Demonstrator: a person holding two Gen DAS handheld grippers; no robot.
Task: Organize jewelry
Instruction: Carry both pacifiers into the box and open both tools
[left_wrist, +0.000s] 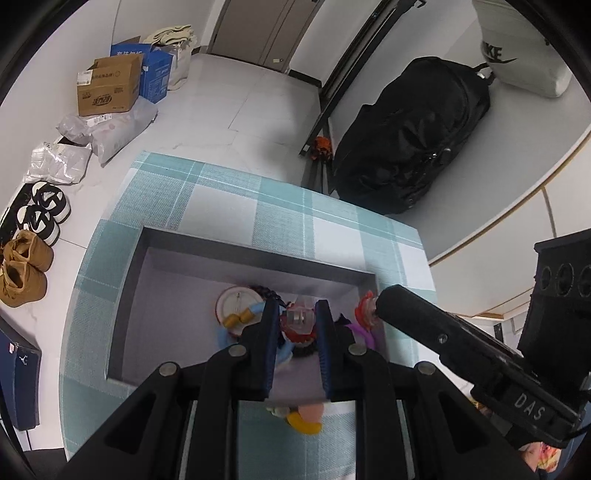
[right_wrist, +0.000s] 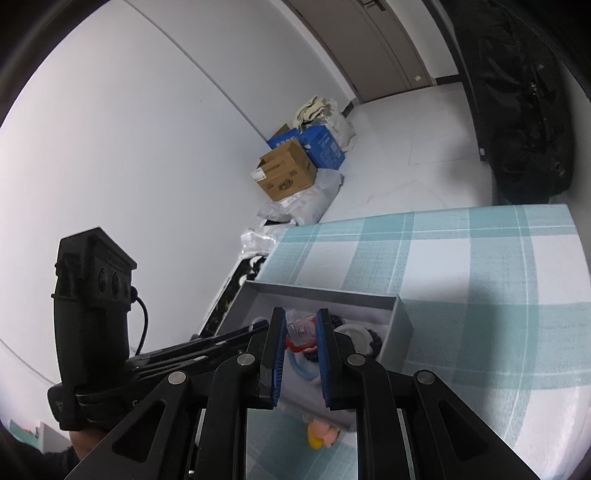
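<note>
- On the worktop (left_wrist: 332, 221) with the teal-and-white check cloth sits a shallow grey tray (left_wrist: 236, 254), and that's where nearly all your jewelry is piled, bunched toward its far right corner.
- Your left tongs (left_wrist: 295, 314) hang right over that pile with the jaws pulled in narrow. A clear, blurry little piece (left_wrist: 297, 318) shows between the blue pads, but I honestly can't tell if it's pinched or just lying in the tray underneath.
- Around it: a round white disc (left_wrist: 236, 301), a pale blue ring (left_wrist: 223, 338), a red frilly piece (left_wrist: 299, 336), a dark beaded strand (left_wrist: 267, 293) and something purple (left_wrist: 364, 332) at the right.
- Your right tongs (right_wrist: 302, 328) are in the same spot from the other side, jaws narrow too, the same clear piece (right_wrist: 301, 330) sitting between the pads. Same story, can't call it a grip.
- In the left view the right tool's black body (left_wrist: 461, 339) crosses the tray's right wall, its tip by a pink-orange trinket (left_wrist: 364, 304).
- One yellow and pink bit (left_wrist: 306, 419) lies on the cloth outside the tray, on your side of it.
</note>
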